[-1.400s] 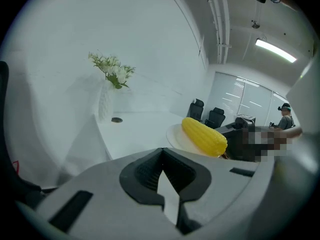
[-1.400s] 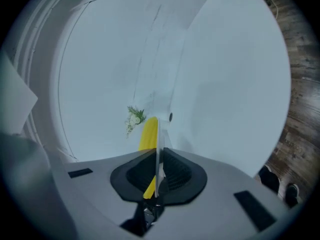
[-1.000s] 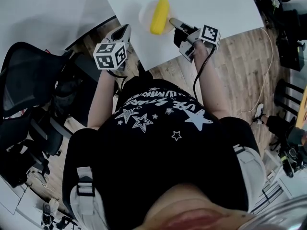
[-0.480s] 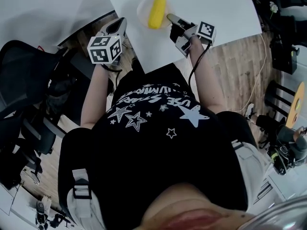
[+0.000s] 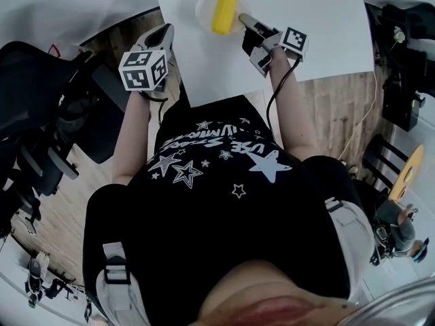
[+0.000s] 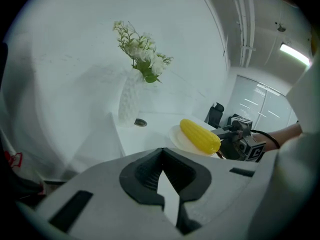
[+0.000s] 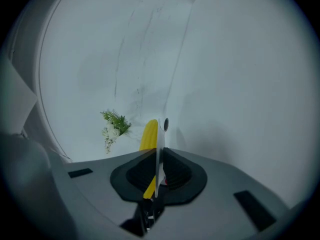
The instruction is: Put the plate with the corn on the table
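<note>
The fingers (image 7: 172,171) of the right gripper (image 7: 159,154) are pinched nearly together on the thin rim of the plate (image 7: 158,134), which that gripper's view shows edge-on as a pale sliver running up between the pads. The corn (image 7: 149,134) lies just to one side of that sliver. Holding the plate by its near edge seems meant to keep it level, so the cob does not roll off.

From the head view, the plate (image 5: 204,9) is over the white bench (image 5: 306,19), a little in from its near edge. The cob lies lengthwise across the plate's middle and the right gripper reaches in from the near right. Whether the plate's base already rests on the bench or hangs just above it, I cannot tell.

The left gripper (image 6: 161,151) has its fingers (image 6: 142,171) closed on each other with nothing between them. It sits off the bench's left edge, probably to stay clear of the plate. Farther back on the bench stands a white vase (image 6: 129,101) of flowers (image 6: 142,54), well apart from the plate.
</note>
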`<state>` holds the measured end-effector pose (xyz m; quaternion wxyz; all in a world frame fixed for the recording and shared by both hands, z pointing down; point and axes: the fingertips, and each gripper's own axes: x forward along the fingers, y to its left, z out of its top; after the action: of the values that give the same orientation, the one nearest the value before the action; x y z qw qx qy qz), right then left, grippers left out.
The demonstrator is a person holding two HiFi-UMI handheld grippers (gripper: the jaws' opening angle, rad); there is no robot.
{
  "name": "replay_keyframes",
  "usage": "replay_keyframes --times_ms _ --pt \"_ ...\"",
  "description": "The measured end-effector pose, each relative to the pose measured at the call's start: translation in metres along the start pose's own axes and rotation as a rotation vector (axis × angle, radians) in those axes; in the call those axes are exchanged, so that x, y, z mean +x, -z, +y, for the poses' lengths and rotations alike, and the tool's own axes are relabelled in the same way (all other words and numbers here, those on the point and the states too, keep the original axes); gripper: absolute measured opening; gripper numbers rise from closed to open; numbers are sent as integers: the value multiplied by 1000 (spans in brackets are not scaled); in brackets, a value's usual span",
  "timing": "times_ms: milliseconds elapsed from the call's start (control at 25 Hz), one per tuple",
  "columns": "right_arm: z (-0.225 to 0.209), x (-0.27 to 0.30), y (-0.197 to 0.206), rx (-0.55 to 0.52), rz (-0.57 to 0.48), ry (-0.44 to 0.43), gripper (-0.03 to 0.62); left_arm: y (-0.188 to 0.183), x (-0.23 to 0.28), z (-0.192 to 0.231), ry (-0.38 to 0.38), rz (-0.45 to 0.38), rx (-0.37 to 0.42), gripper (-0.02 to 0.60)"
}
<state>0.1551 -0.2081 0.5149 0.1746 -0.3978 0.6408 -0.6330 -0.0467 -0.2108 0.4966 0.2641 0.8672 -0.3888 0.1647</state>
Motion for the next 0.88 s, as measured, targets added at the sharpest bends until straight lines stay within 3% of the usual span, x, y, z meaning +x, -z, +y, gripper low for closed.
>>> replay_keyframes --times_ms 560,880 --pt "-28 27 -54 -14 184 -6 29 -6 38 -16 -144 18 -54 6" --pt "-38 60 -64 -22 239 -9 29 -1 50 0 -178 38 -84 6"
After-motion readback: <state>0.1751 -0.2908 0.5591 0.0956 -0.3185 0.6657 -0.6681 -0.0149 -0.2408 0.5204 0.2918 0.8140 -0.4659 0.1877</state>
